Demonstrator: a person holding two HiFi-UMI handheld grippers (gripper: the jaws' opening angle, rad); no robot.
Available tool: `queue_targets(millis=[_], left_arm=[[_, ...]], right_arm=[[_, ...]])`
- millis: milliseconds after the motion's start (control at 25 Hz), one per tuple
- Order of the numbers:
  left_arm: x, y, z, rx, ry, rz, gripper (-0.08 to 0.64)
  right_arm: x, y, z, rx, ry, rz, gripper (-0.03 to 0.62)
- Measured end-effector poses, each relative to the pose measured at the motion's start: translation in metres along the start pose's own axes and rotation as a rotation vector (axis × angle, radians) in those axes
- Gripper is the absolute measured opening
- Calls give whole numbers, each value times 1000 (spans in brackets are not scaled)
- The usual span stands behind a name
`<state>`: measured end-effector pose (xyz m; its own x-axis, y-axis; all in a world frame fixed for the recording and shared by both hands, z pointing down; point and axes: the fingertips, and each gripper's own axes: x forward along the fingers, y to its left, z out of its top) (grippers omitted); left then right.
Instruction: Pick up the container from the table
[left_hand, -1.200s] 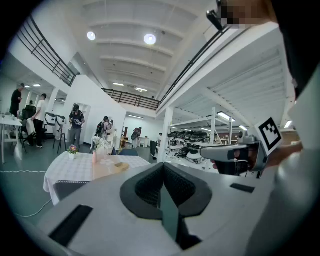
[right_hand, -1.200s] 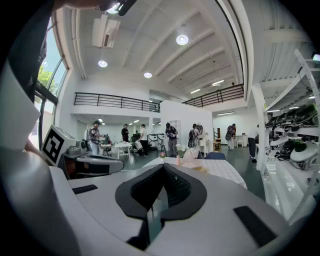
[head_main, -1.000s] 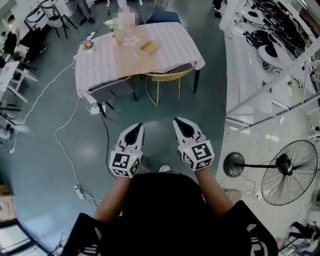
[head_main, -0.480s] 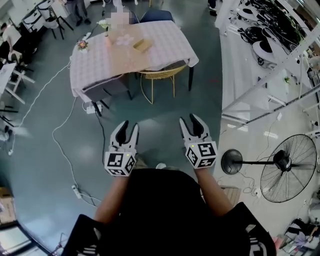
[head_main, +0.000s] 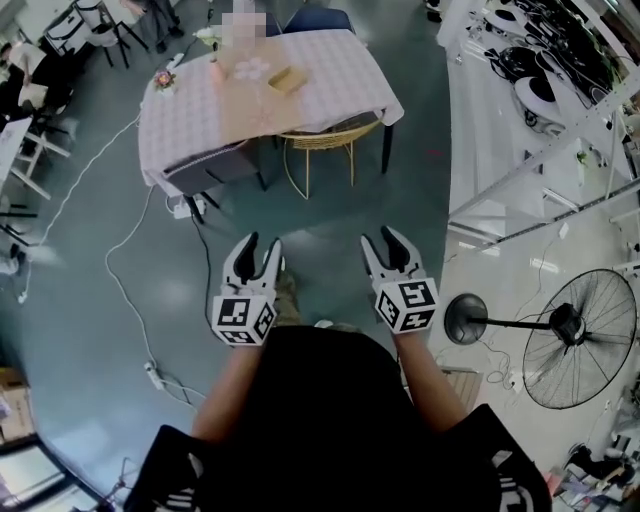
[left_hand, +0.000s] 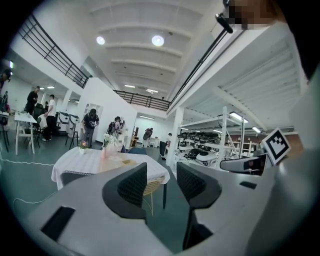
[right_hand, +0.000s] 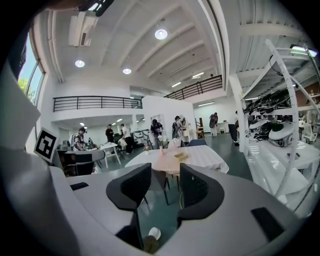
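Note:
A small tan container (head_main: 286, 80) lies on the white-clothed table (head_main: 340, 85) far ahead across the floor; it also shows as the container (right_hand: 180, 156) in the right gripper view and the container (left_hand: 129, 161) in the left one. My left gripper (head_main: 259, 245) and right gripper (head_main: 381, 238) are held side by side in front of my body, well short of the table and pointing towards it. Both have just been opening and stand open, nothing between the jaws of the left gripper (left_hand: 161, 176) or the right gripper (right_hand: 165, 182).
A wicker chair (head_main: 318, 150) and a grey chair (head_main: 215, 165) are tucked under the table's near side. A flower pot (head_main: 165, 78) and pink vase (head_main: 215, 70) stand on it. A standing fan (head_main: 565, 330) and white shelving (head_main: 540, 120) are at right; a cable and power strip (head_main: 155, 375) lie at left.
Both grippers went from shut to open, empty throughout. The right gripper shifted slightly right and lower in the head view, and the table sits a little higher in it.

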<state>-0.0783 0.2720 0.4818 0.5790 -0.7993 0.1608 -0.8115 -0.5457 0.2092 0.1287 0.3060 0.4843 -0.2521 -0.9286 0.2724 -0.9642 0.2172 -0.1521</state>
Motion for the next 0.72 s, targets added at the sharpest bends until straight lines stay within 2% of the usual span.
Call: queue_targets(millis=[200,440,720], left_arm=[[34,14,-5,3,33,-13,167],[103,56,-7,-21,57,-47,167],[203,106,17,-48,111,-152,167]], right_arm=[[32,-5,-2,22,16,2,146],[104,-13,-2,18,69,-1,146],[213,-32,61,-23,96,-27,146]])
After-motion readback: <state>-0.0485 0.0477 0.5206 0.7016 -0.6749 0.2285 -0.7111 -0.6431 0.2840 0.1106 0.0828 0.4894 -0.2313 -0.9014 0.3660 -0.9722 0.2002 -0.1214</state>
